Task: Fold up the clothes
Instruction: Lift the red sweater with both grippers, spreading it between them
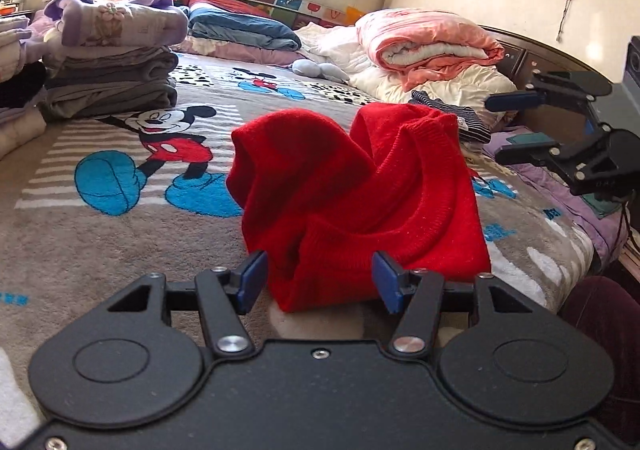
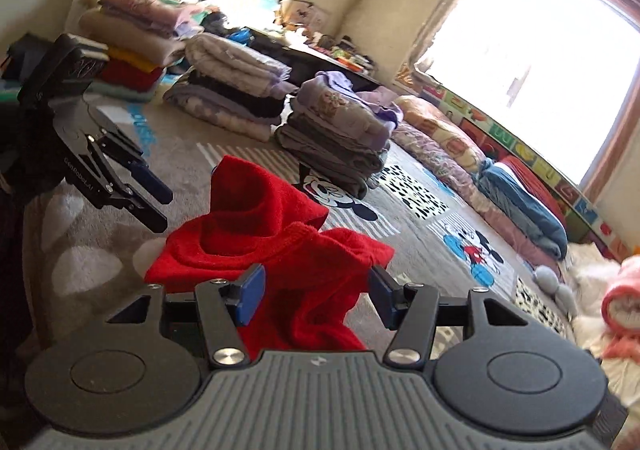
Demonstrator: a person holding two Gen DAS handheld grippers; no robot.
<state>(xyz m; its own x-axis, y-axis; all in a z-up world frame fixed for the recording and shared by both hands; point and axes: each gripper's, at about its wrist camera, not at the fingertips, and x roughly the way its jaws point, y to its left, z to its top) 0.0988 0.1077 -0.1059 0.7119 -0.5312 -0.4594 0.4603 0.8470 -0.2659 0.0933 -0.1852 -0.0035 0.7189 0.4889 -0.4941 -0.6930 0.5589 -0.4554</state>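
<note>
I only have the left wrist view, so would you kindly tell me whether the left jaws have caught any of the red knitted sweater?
Observer: No. In the right wrist view, the left gripper hangs open beside the red knitted sweater, with only the grey cartoon-print blanket showing between its jaws.
Operator: Thank you. Is anything folded further left?
Observer: Yes, a stack of folded yellow and red cloths sits near the wall.

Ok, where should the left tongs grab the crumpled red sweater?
Probably the ribbed hem of the red sweater, coming straight in from the near side. That edge lies flat on the blanket right between the open left tongs, while the rest is bunched upward.
</note>
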